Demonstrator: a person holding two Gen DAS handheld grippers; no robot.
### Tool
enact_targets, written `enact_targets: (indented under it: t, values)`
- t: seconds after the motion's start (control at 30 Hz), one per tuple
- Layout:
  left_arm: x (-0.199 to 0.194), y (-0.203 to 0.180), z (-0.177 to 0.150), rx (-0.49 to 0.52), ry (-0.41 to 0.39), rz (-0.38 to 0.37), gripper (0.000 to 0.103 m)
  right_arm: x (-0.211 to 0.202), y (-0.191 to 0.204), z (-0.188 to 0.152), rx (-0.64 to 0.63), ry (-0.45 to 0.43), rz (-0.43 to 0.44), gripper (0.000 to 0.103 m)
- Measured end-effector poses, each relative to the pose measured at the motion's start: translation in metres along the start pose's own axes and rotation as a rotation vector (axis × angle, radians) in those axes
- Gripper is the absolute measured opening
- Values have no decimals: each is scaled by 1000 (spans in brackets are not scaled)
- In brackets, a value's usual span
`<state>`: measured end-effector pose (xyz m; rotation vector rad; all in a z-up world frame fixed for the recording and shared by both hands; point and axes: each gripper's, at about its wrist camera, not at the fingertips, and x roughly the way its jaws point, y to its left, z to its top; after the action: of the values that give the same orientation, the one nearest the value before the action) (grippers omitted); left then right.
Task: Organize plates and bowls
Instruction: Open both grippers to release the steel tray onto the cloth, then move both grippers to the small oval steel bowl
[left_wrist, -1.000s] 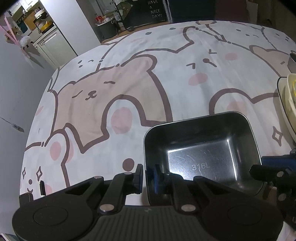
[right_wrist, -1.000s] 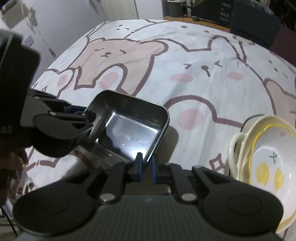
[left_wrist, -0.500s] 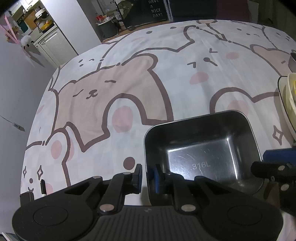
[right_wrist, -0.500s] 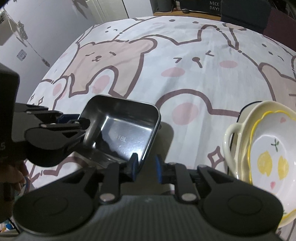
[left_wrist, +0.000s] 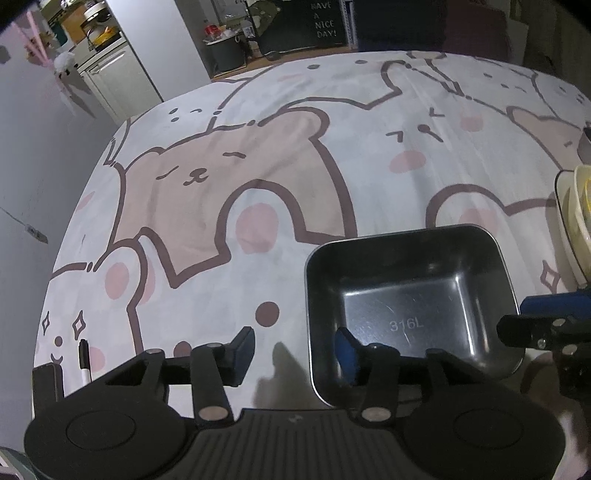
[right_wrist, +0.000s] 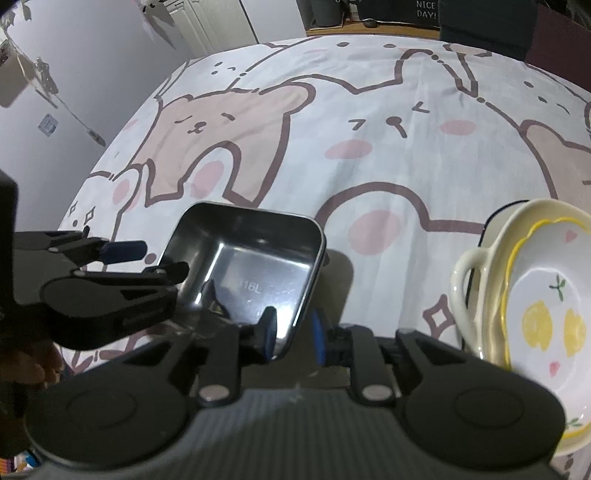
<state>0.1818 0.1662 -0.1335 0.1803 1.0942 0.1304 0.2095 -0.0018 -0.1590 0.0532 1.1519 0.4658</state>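
Left wrist view, nearest first: the left gripper (left_wrist: 291, 349), which a second ago pinched the near rim of the steel tray (left_wrist: 406, 295), has spread its fingers wide, one outside and one over the tray's floor, so the tray now looks released onto the bear-print cloth (left_wrist: 221, 184). The right gripper (right_wrist: 293, 334) has also parted, its blue pads straddling the tray's near corner without clamping. The tray is a dark, shiny rectangle stamped 316L, sitting upright left of the stacked yellow-rimmed ceramic bowls (right_wrist: 535, 295), apart from them.
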Motion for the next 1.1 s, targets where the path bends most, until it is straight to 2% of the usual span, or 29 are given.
enact_targets:
  t: [0.1,0.33,0.47,0.53,0.6,0.73,0.83,1.1]
  values:
    - [-2,3,-1,-14,-4,-7,57,-1,-1,-1,2,-3,1,33]
    - [-13,11,-2,-63,-40,-42,80,-11,-3,-1,-17,-37,16,54]
    - [-25,19,-2,-113,-91,-71,95,-27,-3,0,-52,-99,13,77]
    - [-34,21,0,-139,-127,-77,101,-40,-5,3,-71,-153,4,86]
    - [-43,22,2,-160,-169,-78,103,-53,-11,6,-81,-204,2,101]
    - [-62,14,14,-190,-253,-104,103,-80,-32,12,-82,-305,-38,103]
    - [-75,-1,26,-196,-310,-118,103,-95,-55,16,-69,-345,-78,103]
    - [-88,-63,65,-162,-381,-225,103,-132,-142,19,51,-431,-191,103]
